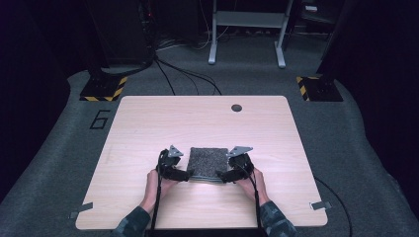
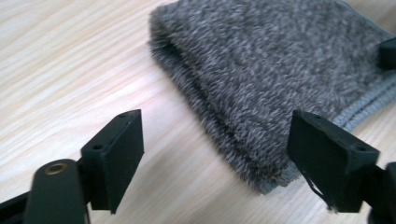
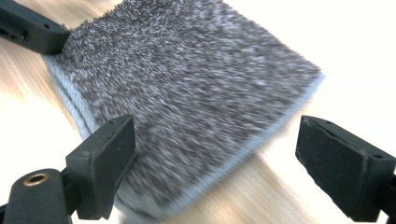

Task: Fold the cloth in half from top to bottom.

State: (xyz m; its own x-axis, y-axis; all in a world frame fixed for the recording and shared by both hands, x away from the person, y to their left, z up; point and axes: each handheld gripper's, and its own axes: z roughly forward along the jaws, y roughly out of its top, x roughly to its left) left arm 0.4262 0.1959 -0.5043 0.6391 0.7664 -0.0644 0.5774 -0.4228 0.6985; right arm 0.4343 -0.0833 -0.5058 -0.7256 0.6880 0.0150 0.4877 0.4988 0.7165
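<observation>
In the high view, a folded grey towel (image 1: 209, 162) lies on the wooden table (image 1: 148, 128), a little toward six o'clock from its centre. The left gripper (image 1: 186, 174) sits at the towel's seven o'clock corner and the right gripper (image 1: 222, 175) at its five o'clock corner, each held by a hand. The step in hand looks like taking the near edge for another fold. To do it well, both grippers should bite the same layers at matching corners and lift together, so the edges stay square. A dark round grommet (image 1: 236, 107) sits toward one o'clock on the table, well apart. Cables and a grey stand (image 1: 247, 29) lie on the floor beyond, clear of the work.

In the left gripper view, the jaws stand wide apart, holding nothing. The towel (image 2: 261, 74) lies ahead toward one o'clock, its stacked layers and stitched hem showing at the near corner. Slide low so the lower jaw goes under every layer.

In the right gripper view, the jaws are likewise apart and empty, straddling the towel's (image 3: 196, 98) near corner. The other gripper's jaw touches the towel at ten o'clock. Nothing blocks the way.
</observation>
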